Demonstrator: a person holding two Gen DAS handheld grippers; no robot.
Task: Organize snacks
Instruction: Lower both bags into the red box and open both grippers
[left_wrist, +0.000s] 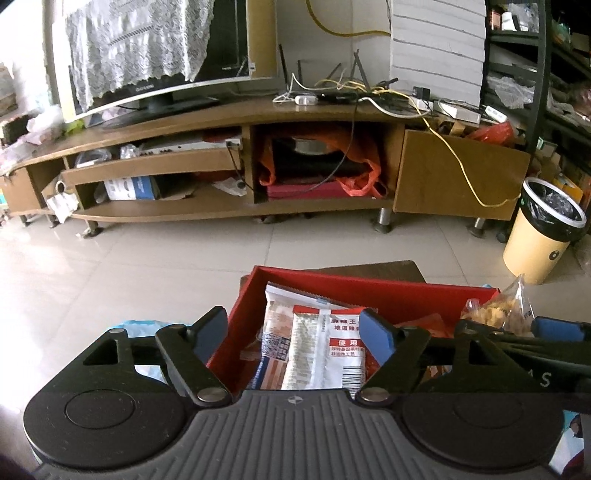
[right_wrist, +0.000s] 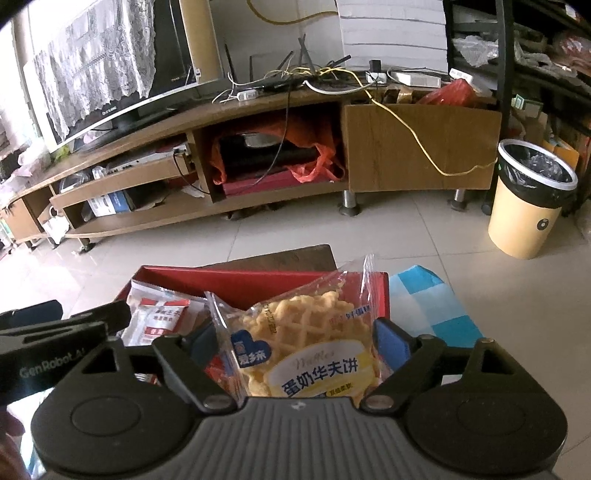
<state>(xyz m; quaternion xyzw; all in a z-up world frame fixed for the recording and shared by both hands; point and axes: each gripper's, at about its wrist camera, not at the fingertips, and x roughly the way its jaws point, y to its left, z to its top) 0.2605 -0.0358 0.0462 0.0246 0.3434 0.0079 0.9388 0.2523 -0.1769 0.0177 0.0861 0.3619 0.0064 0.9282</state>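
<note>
A home living room. A long, low wooden TV stand (left_wrist: 236, 122) with open shelves runs along the wall; on its left end stands a flat-screen television draped with white lace cloth (left_wrist: 140, 48). On its top to the right lie routers and tangled cables (left_wrist: 347, 92). Beige floor tiles (left_wrist: 147, 266) lie before it, and a cream round waste bin with a black liner (left_wrist: 543, 229) stands at its right end.

Clear-wrapped yellow waffle packet (right_wrist: 306, 343) upright over red box (right_wrist: 221, 278); silver-red snack packets (left_wrist: 314, 343) inside.
</note>
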